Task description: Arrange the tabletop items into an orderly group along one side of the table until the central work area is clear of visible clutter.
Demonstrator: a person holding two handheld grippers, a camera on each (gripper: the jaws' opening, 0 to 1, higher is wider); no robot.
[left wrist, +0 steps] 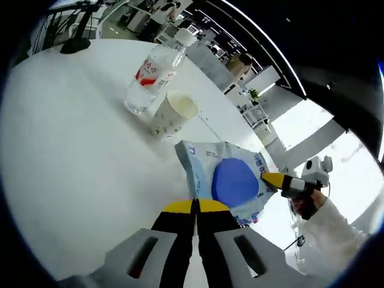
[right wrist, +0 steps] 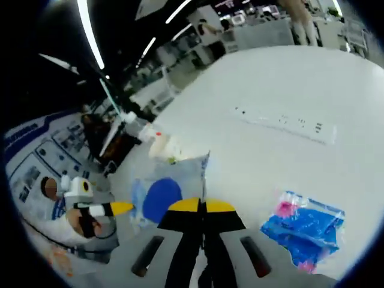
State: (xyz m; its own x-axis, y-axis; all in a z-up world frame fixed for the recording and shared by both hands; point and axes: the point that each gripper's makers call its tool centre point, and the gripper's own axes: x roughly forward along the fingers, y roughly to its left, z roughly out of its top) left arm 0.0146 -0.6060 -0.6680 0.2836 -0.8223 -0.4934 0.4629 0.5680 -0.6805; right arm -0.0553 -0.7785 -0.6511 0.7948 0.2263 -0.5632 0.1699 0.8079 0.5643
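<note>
Yellow-tipped left claw sits nearest in the left gripper view, jaws pressed together, nothing between them, tips just short of the blue-and-white pouch. Right claw comes in from the right, touching the pouch's far edge; can't tell there whether it pinches it.

Right gripper view: right claw jaws closed, apparently nipping the pouch edge, probably to drag it toward the side group. Left claw shows at left, beside the pouch.

Pouch is a flat packet with a big blue round patch; contents unclear. Just beyond it a paper cup lies tipped, mouth showing, looks empty. Touching the cup, a clear water bottle with red label, white cap on, leaning or lying; fill level hard to tell. Cup, bottle and pouch are already bunched near one counter edge.

Blue plastic bag with pink bits inside sits well apart to the right, and a white power strip lies mid-counter, so clearing isn't done yet.
</note>
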